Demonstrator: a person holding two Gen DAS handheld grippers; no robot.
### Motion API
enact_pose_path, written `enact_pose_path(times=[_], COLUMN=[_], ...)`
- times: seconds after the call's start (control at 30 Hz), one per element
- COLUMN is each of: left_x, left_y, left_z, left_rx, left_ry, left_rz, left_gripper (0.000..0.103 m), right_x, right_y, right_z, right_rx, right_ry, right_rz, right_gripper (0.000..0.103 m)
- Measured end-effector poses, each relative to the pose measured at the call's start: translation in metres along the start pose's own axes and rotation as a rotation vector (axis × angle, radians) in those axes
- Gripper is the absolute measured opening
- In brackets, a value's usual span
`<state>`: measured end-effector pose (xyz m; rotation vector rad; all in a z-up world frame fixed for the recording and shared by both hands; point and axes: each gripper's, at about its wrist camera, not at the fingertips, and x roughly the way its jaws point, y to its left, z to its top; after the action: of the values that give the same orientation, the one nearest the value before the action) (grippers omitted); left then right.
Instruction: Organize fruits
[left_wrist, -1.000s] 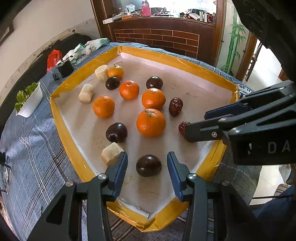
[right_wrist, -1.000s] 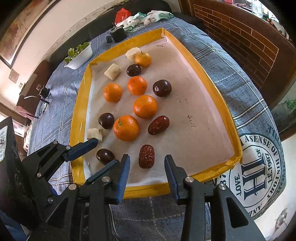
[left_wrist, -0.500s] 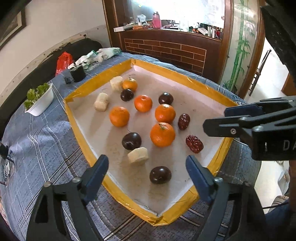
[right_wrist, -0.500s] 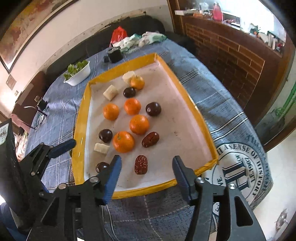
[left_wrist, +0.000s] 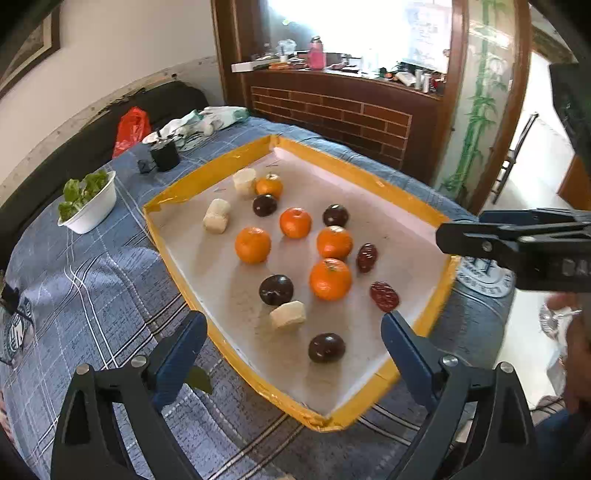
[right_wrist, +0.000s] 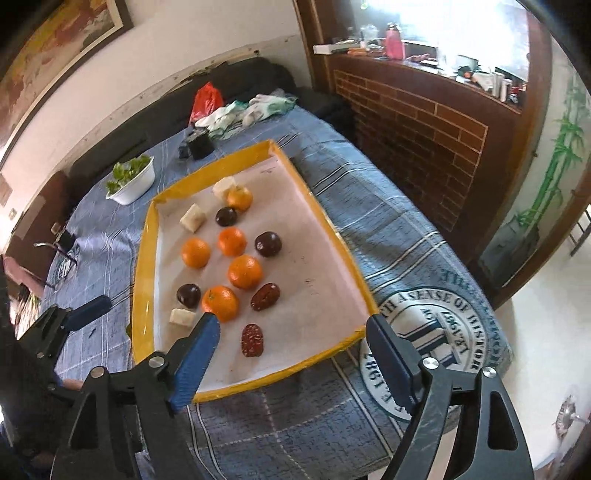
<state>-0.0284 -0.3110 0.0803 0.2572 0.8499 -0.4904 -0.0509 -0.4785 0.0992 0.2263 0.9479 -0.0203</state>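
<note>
A white mat with a yellow border (left_wrist: 177, 254) (right_wrist: 142, 258) lies on the blue table. On it lie several oranges (left_wrist: 330, 278) (right_wrist: 220, 302), several dark plums (left_wrist: 326, 347) (right_wrist: 188, 295), two red dates (left_wrist: 384, 295) (right_wrist: 252, 340) and three banana pieces (left_wrist: 288, 314) (right_wrist: 182, 316). My left gripper (left_wrist: 291, 343) is open and empty, held above the mat's near edge. My right gripper (right_wrist: 291, 343) is open and empty, above the mat's near edge with a date between its fingers in view. Each gripper shows at the side of the other's view.
A white bowl of greens (left_wrist: 90, 206) (right_wrist: 133, 181), a black cup (left_wrist: 165, 155), a red bag (left_wrist: 132, 125) and crumpled cloths (right_wrist: 251, 110) sit at the table's far end. A brick counter (left_wrist: 332, 110) stands behind. The blue cloth has a round crest (right_wrist: 436, 347).
Both grippers have opened wide and pulled back and up from the mat. The fruits have not moved.
</note>
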Motion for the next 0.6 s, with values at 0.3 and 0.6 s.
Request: enact_pose_path(times=[0.3, 0.6], left_x=[-0.032, -0.04], left_y=[0.016, 0.026], left_z=[-0.002, 0.0], left_rx=[-0.044, 0.019], left_ry=[-0.017, 0.05], left_rz=[-0.027, 0.15], left_gripper=[0.103, 0.103], right_x=[-0.018, -0.027], right_y=[0.004, 0.011], right_z=[-0.009, -0.014], right_rx=[-0.001, 0.007], right_ry=[-0.016, -0.021], right_rz=[-0.003, 0.011], right_gripper=[0.089, 0.095])
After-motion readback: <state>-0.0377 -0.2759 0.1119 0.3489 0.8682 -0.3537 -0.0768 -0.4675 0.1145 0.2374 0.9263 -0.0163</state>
